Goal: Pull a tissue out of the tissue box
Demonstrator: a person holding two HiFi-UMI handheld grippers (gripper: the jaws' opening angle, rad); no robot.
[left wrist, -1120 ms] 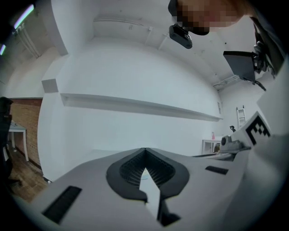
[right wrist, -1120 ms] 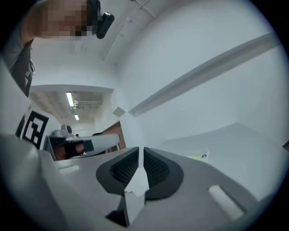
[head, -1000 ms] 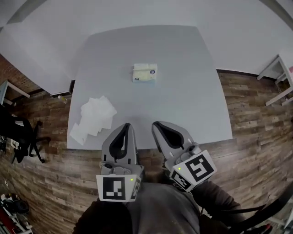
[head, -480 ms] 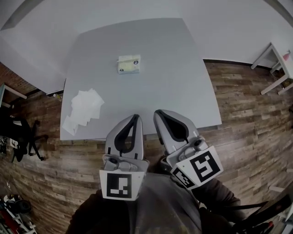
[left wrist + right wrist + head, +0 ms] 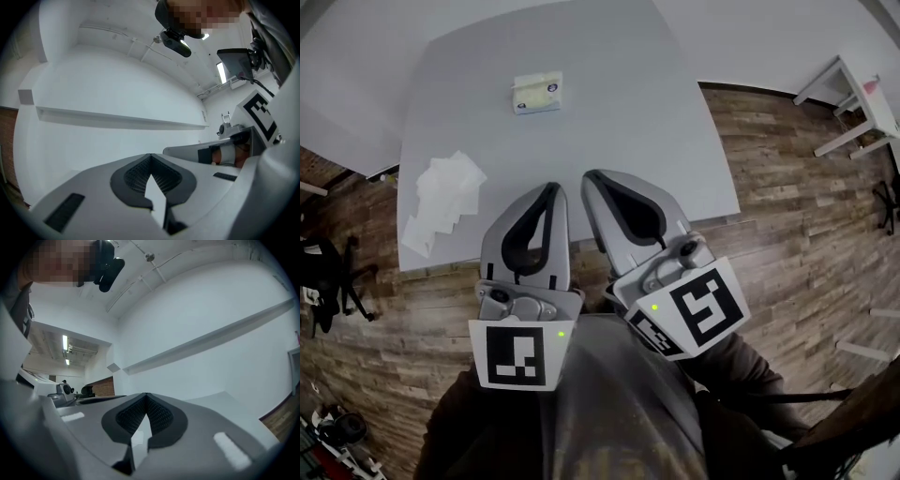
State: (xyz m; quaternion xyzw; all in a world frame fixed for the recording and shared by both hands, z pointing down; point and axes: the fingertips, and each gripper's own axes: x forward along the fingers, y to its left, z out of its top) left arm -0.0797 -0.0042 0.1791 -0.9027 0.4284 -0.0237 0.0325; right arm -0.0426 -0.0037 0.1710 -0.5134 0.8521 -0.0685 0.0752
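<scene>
Jaws pressed together on nothing, the left gripper (image 5: 150,157) and right gripper (image 5: 146,395) hang side by side at the table's (image 5: 628,112) near edge. The tissue box (image 5: 536,93) stands well apart, near the far edge; loose tissues (image 5: 441,192) lie by the left edge. No pull seems under way. The next 1 calls for reaching over with jaws spread.

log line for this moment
left claw: shut, empty | right claw: shut, empty | pale green tissue box: on grey table, untouched | white loose tissues: table's left edge
</scene>
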